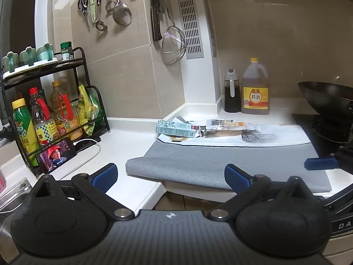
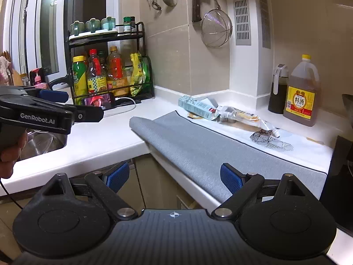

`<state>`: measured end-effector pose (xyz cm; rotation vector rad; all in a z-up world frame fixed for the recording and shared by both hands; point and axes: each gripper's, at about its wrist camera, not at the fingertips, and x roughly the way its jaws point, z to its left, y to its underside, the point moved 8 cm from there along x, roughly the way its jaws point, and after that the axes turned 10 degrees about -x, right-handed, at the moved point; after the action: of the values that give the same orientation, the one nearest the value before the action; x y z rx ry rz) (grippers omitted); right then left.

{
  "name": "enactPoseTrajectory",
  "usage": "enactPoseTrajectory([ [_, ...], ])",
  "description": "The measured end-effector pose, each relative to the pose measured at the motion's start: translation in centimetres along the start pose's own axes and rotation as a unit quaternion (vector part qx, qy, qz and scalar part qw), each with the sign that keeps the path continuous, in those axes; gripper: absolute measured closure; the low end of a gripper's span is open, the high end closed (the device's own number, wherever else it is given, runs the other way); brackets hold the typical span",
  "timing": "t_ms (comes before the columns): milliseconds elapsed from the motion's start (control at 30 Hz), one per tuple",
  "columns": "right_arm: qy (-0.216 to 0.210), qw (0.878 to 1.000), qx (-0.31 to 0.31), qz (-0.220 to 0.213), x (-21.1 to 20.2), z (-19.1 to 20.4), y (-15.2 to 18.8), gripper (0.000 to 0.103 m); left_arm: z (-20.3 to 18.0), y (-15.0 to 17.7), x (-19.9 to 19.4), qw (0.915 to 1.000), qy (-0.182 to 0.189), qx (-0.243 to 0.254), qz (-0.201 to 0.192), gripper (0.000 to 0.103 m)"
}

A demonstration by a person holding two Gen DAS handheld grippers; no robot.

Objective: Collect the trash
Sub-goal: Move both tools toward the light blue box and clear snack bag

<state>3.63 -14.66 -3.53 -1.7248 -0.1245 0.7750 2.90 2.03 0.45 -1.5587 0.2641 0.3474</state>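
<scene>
Trash lies at the back of a grey mat on the white counter: a pale green carton on its side, a clear plastic wrapper beside it, and a crumpled black-and-white patterned wrapper. The right wrist view shows the same carton, plastic wrapper and patterned wrapper. My left gripper hangs open over the counter's front corner, well short of the trash. My right gripper stands open at the mat's near edge, empty. A person's hand holds the left gripper at the left.
A black rack of sauce bottles stands at the left, with a phone playing video and a sink beside it. A dark oil jug, a cooking-wine bottle and a wok stand right. Utensils and a strainer hang on the wall.
</scene>
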Motion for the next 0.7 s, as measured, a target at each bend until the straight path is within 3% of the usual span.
enactPoseTrajectory([
  [333,0.024,1.000,0.003,0.008,2.5,-2.2,-0.3,0.012,0.3,-1.8,4.6,0.9996,0.010,-0.028,0.004,0.000],
  [467,0.053,0.999,0.010,0.003,3.9,-4.3,-0.7,0.012,-0.4,-2.5,7.3,0.9992,0.017,-0.034,0.008,0.000],
  [700,0.112,0.993,0.026,-0.005,7.2,-8.8,-1.5,0.010,-1.1,-2.6,11.8,0.9995,-0.006,-0.026,0.018,0.000],
])
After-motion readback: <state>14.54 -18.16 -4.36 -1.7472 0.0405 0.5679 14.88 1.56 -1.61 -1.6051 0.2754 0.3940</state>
